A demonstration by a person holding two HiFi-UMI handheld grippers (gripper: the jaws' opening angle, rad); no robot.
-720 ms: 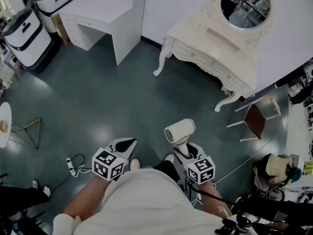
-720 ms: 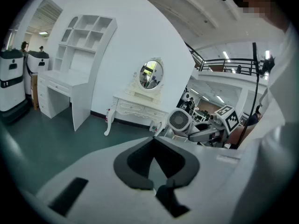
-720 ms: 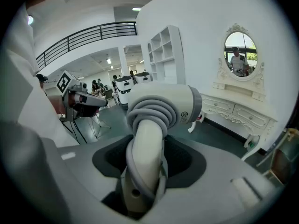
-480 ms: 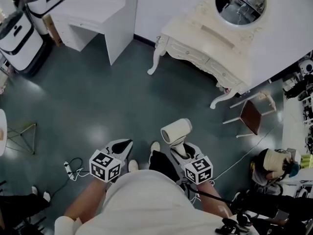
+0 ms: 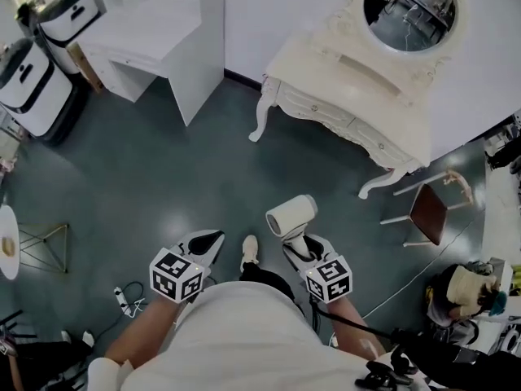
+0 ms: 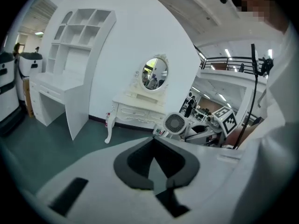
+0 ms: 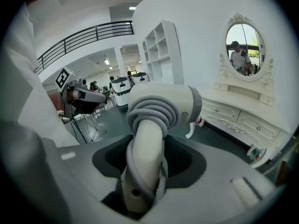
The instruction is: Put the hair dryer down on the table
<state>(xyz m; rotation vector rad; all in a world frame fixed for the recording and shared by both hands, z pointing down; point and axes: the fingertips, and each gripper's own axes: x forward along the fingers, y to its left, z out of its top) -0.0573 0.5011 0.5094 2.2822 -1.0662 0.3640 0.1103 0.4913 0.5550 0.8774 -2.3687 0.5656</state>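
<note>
A cream hair dryer [image 5: 291, 215] with its grey cord wound round the handle stands upright in my right gripper [image 5: 305, 243], which is shut on the handle. In the right gripper view the hair dryer [image 7: 161, 107] fills the middle, with its handle between the dark pads of my right gripper [image 7: 145, 155]. The cream dressing table [image 5: 326, 76] with an oval mirror stands ahead to the right, across open floor. My left gripper [image 5: 213, 239] is shut and holds nothing. In the left gripper view, the left gripper [image 6: 153, 146] sees the hair dryer's round grille [image 6: 175, 123] to its right.
A white desk with shelves [image 5: 163, 31] stands at the back left, with white and black machines [image 5: 32, 72] beside it. A brown-seated chair [image 5: 427, 210] is right of the dressing table. A small round side table [image 5: 6, 236] and a power strip [image 5: 122, 298] lie left. A person [image 5: 468, 287] sits at the lower right.
The room has shifted in the head view, with the dressing table now a little lower. A shoe has stepped forward between the grippers. Both grippers keep their places and the dryer stays gripped.
</note>
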